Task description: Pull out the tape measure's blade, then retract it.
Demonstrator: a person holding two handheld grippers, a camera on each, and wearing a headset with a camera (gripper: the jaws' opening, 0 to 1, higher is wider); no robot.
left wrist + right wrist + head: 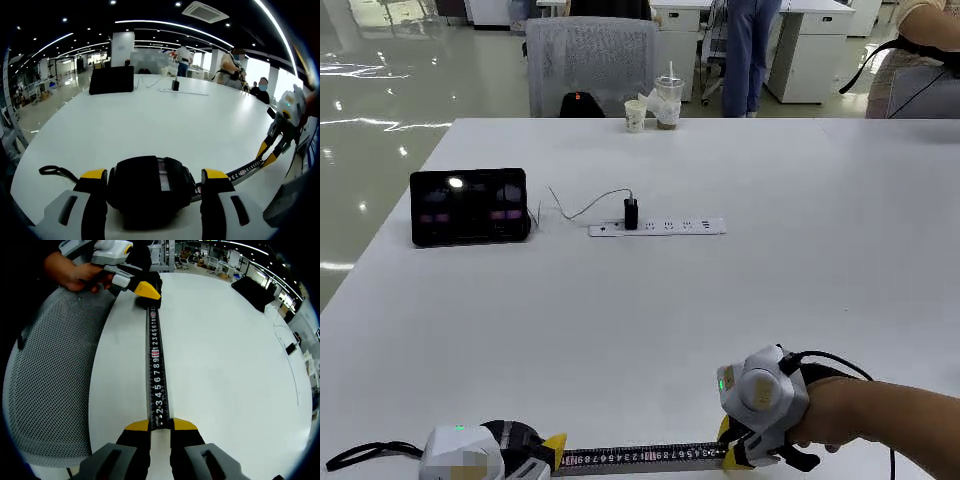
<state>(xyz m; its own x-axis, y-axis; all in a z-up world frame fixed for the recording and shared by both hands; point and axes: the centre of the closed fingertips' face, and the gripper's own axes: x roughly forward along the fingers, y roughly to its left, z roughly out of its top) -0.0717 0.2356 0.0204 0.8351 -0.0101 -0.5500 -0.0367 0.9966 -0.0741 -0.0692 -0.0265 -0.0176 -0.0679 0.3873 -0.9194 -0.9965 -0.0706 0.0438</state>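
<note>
The black tape measure case (150,187) sits between the yellow-tipped jaws of my left gripper (150,175), which is shut on it at the table's near left edge (552,452). Its dark blade (640,458) runs flat along the near edge to my right gripper (735,455). In the right gripper view the blade (156,365) stretches away to the left gripper (145,290), and my right gripper (161,424) is shut on the blade's end near the 1 mark. A black strap (57,171) trails from the case.
On the white table (720,300) a black tablet (470,205) stands at far left, beside a power strip (658,227) with a plugged charger. Cups (667,100) stand at the far edge before a grey chair (592,65). A mesh chair (50,380) lies beside the near edge.
</note>
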